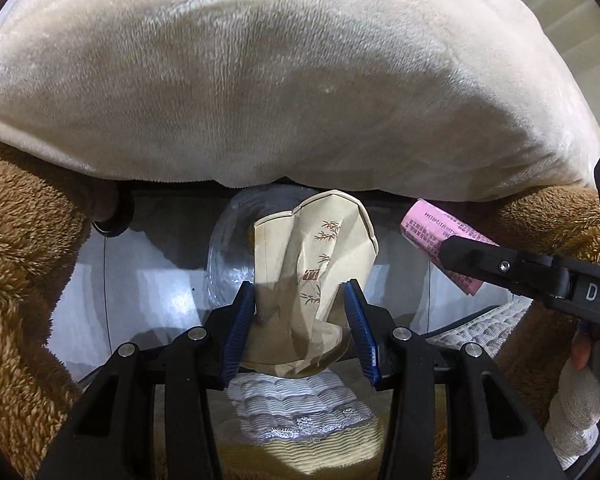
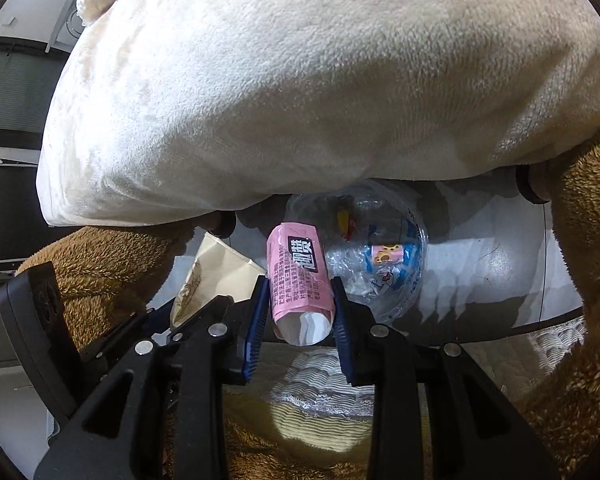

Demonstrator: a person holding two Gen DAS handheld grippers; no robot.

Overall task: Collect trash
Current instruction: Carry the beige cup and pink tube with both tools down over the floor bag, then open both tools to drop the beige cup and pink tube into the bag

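Brown plush [image 1: 16, 248] flanks the view; the left gripper [image 1: 300, 316] pinches a crumpled beige paper cup [image 1: 312, 256] over a clear trash bag [image 2: 380, 256]. Above, a cream cushion [image 1: 284, 80] overhangs, hiding the bag's far rim. Rightward, the right gripper [image 2: 300, 304] clamps a pink paper carton [image 2: 298, 276]; the bag's contents are hard to make out.

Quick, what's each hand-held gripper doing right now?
Left hand-held gripper: shut on the crumpled paper cup.
Right hand-held gripper: shut on the pink wrapper.
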